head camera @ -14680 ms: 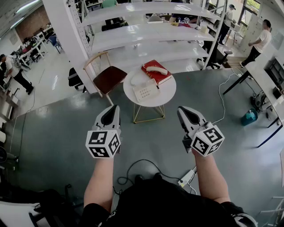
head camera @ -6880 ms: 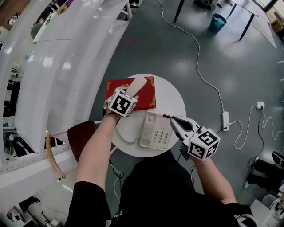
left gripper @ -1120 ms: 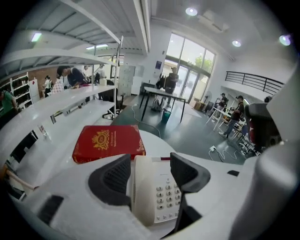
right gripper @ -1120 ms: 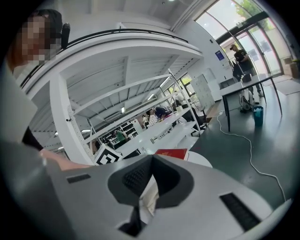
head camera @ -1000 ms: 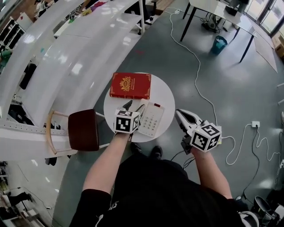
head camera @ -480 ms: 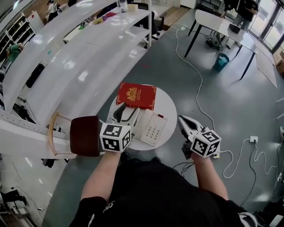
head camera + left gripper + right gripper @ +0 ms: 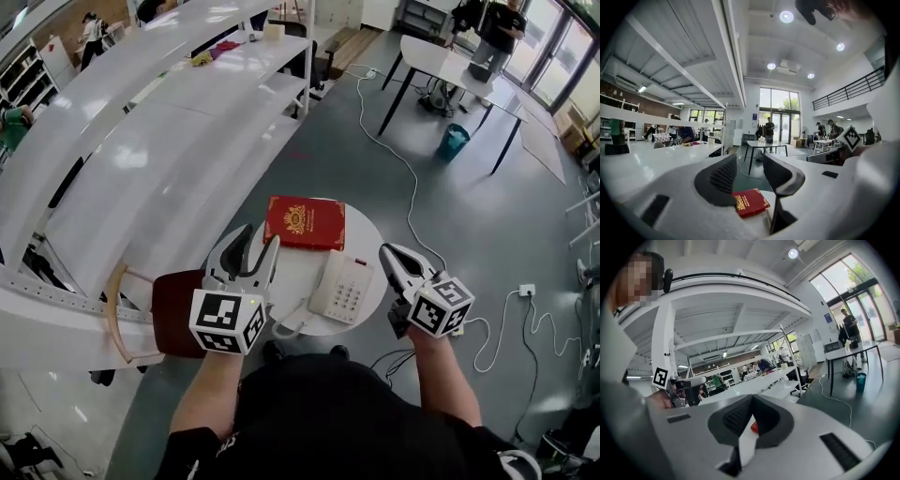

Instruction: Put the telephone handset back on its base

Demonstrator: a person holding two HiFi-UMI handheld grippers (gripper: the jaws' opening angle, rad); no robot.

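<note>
Our table layout
Telephone (image 7: 342, 286) just left of right gripper (image 7: 385, 250); book (image 7: 305, 222) behind it, both on table (image 7: 362, 234).

Left claw (image 7: 750, 164) closing on nothing, red book (image 7: 751, 202) apparently lying beyond its tips

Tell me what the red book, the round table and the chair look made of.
Red book: hardcover, probably cloth or leatherette, with a gold-stamped emblem.
Round table: smooth white top, likely painted or laminate.
Chair: bent pale wood back; dark red-brown seat, possibly leatherette.
</note>
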